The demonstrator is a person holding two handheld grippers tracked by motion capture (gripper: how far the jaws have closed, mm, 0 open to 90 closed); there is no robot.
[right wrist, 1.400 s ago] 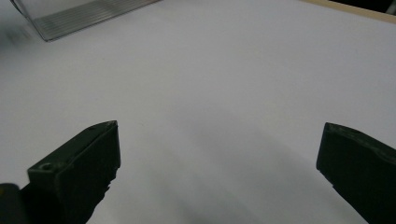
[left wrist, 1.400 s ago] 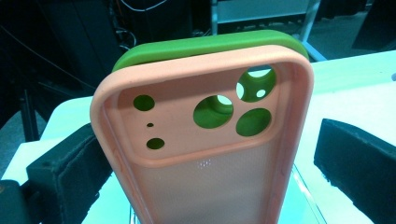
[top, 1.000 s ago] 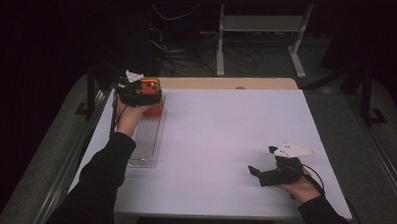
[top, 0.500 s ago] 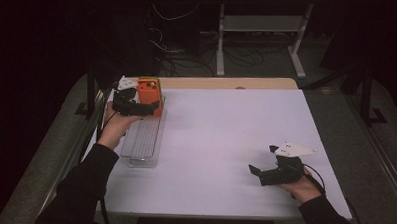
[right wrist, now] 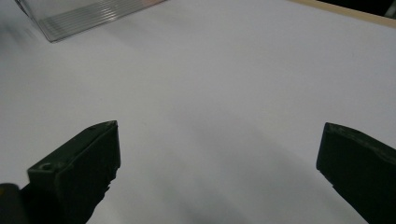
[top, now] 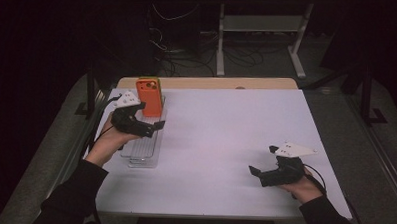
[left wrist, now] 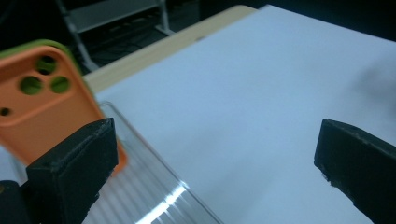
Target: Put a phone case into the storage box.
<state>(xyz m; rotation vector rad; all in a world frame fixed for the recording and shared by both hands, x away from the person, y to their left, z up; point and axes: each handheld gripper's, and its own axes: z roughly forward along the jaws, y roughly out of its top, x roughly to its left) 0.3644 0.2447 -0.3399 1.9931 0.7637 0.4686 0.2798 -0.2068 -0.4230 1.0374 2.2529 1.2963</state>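
Left claw (top: pixel 156 128): jaws wide, left of frame, beside orange phone case (top: pixel 149 97).
Phone case: upright in clear rack (top: pixel 144 152).
Right claw (top: pixel 254 173): wide, lower right, over desk (top: pixel 226 128).

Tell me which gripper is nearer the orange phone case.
Left. The left gripper is open right beside the orange phone case standing in the clear rack. The right gripper sits open far across the table, near its front right corner.
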